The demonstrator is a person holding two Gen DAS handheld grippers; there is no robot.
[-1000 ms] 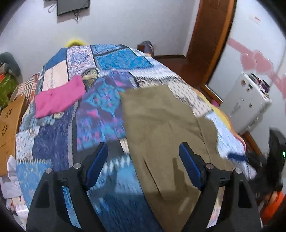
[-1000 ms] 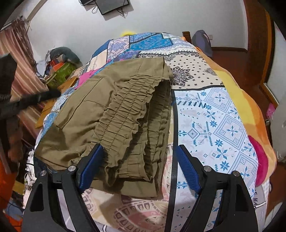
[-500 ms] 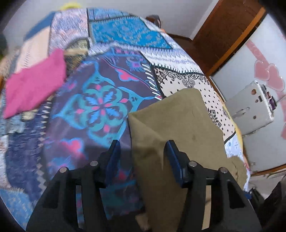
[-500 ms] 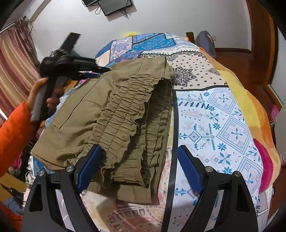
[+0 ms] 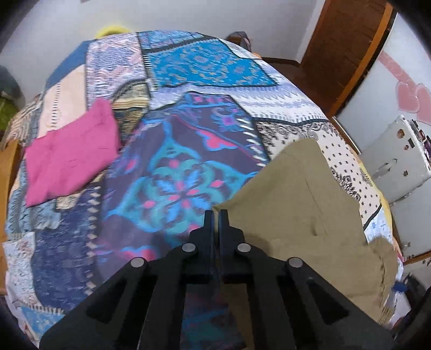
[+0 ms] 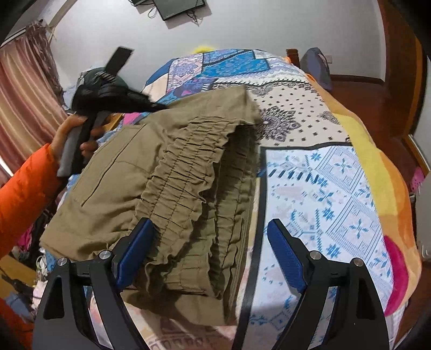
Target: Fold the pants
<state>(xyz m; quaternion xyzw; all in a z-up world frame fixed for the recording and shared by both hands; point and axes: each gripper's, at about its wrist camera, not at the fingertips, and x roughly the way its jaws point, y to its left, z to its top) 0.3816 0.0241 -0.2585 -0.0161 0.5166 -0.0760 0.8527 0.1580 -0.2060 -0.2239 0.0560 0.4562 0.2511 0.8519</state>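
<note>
Olive pants (image 6: 172, 172): were lying folded on the bed, gathered elastic waistband end nearest the right wrist camera, layers stacked up on that side.
Right gripper (image 6: 207, 258): was spread wide open, blue pads apart, hovering right at the waistband end; left pad looked like it was just touching the ruffled edge, right pad was over the bedspread, holding nothing.
Left gripper (image 5: 216, 215): was squeezed closed, fingers pinched together right on a corner of the pants (image 5: 304, 204). From the right camera you could see it (image 6: 159, 107) at the far left edge of the fabric, held by a hand (image 6: 72, 134) in an orange sleeve.
Bedspread (image 5: 172, 175): patchwork thing, blue and purple flower print under the left gripper, white with blue crosses (image 6: 323, 193) beside the pants on the right.
Pink cloth (image 5: 70, 158): was sitting further up the bed, well apart from the pants.
Back of the room: white fridge (image 5: 398, 158) off to the right, dark screen (image 6: 180, 8) up on the far wall.
</note>
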